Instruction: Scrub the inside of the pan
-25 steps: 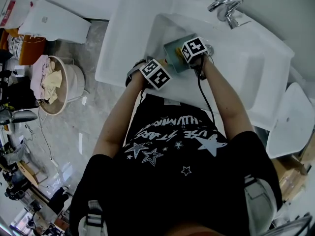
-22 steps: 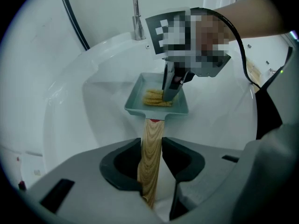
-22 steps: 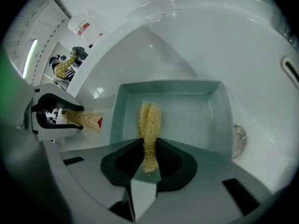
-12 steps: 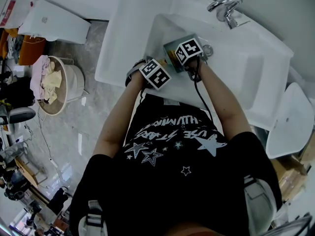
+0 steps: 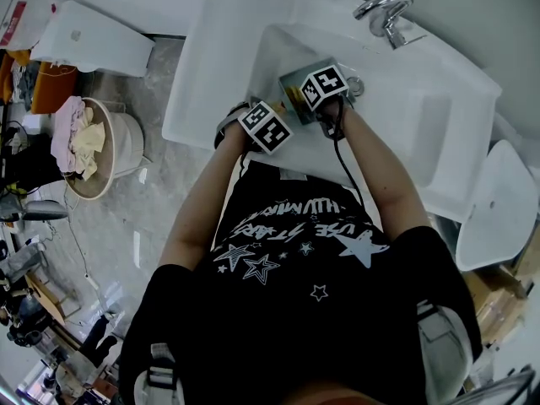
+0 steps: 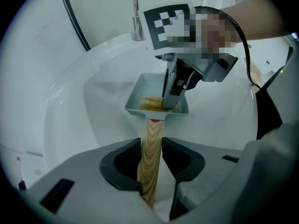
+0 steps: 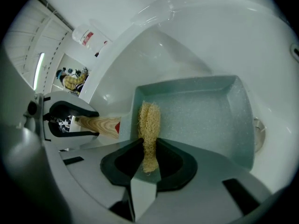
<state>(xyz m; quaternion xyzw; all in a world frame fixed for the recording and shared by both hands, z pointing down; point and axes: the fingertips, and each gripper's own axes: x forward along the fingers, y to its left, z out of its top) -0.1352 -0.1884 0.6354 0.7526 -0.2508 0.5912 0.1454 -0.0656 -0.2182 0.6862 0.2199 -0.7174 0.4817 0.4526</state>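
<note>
A square pale-green pan [image 7: 201, 113] [image 6: 149, 91] [image 5: 294, 83] sits in the white sink [image 5: 422, 116]. Its wooden handle [image 6: 150, 157] [image 7: 100, 123] runs back between the jaws of my left gripper [image 6: 152, 164] [image 5: 268, 126], which is shut on it. My right gripper [image 7: 148, 155] [image 5: 325, 84] is shut on a tan loofah scrubber [image 7: 149, 129] [image 6: 152, 102]. The scrubber rests on the pan's inside floor by the wall nearest the handle. In the left gripper view the right gripper stands over the pan and hides part of its inside.
The tap [image 5: 386, 11] rises at the sink's far rim, and the drain [image 7: 259, 133] lies just beyond the pan. A round basket of cloths [image 5: 89, 146] stands on the floor to the left. A white lid [image 5: 498, 205] lies at the right.
My right gripper has shifted a little to the left over the pan with the scrubber, mostly in the first half second. The left gripper and the pan have kept still.
</note>
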